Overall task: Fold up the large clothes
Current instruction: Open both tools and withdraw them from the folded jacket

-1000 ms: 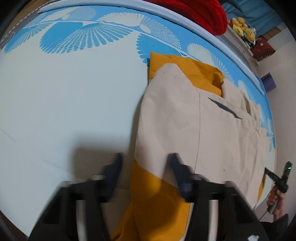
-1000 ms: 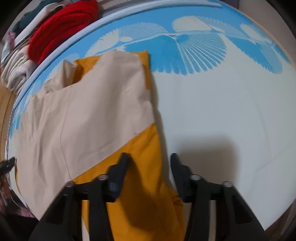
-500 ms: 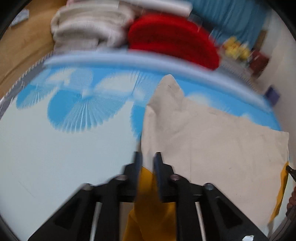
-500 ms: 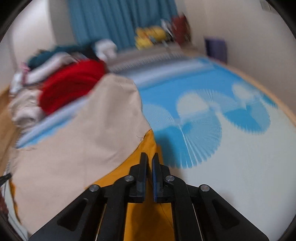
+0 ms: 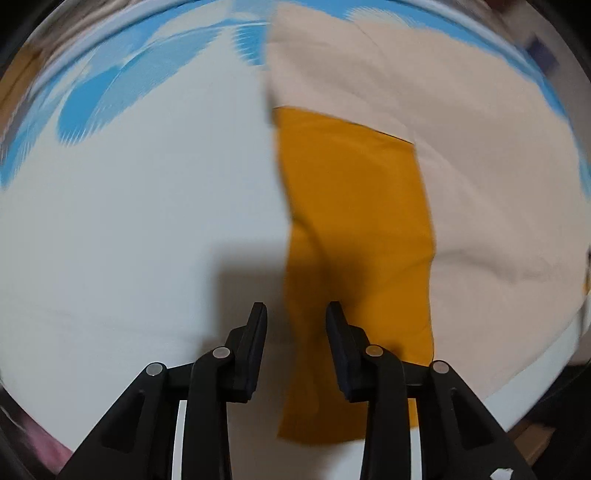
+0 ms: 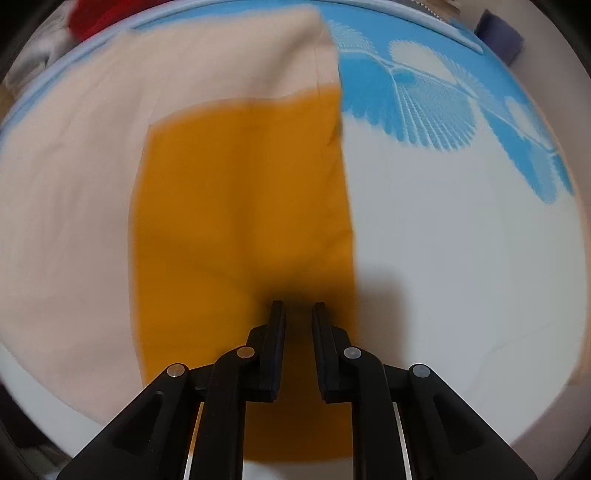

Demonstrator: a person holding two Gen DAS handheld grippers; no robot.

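A large beige and mustard-orange garment lies flat on the bed. In the left wrist view its orange band runs down the middle with beige cloth to the right. My left gripper is open, its jaws either side of the orange band's left edge near the bed's front. In the right wrist view the orange panel lies under my right gripper, beige cloth to the left. The right jaws stand a little apart over the orange cloth's right edge, holding nothing.
The bed sheet is white with blue fan patterns toward the far side. A red item and pale folded cloth sit beyond the far edge. A dark blue object stands at the far right.
Both grippers were shut on the orange edge and held it up half a second ago. Now the garment lies flat, folded over, and both grippers have opened and let go.
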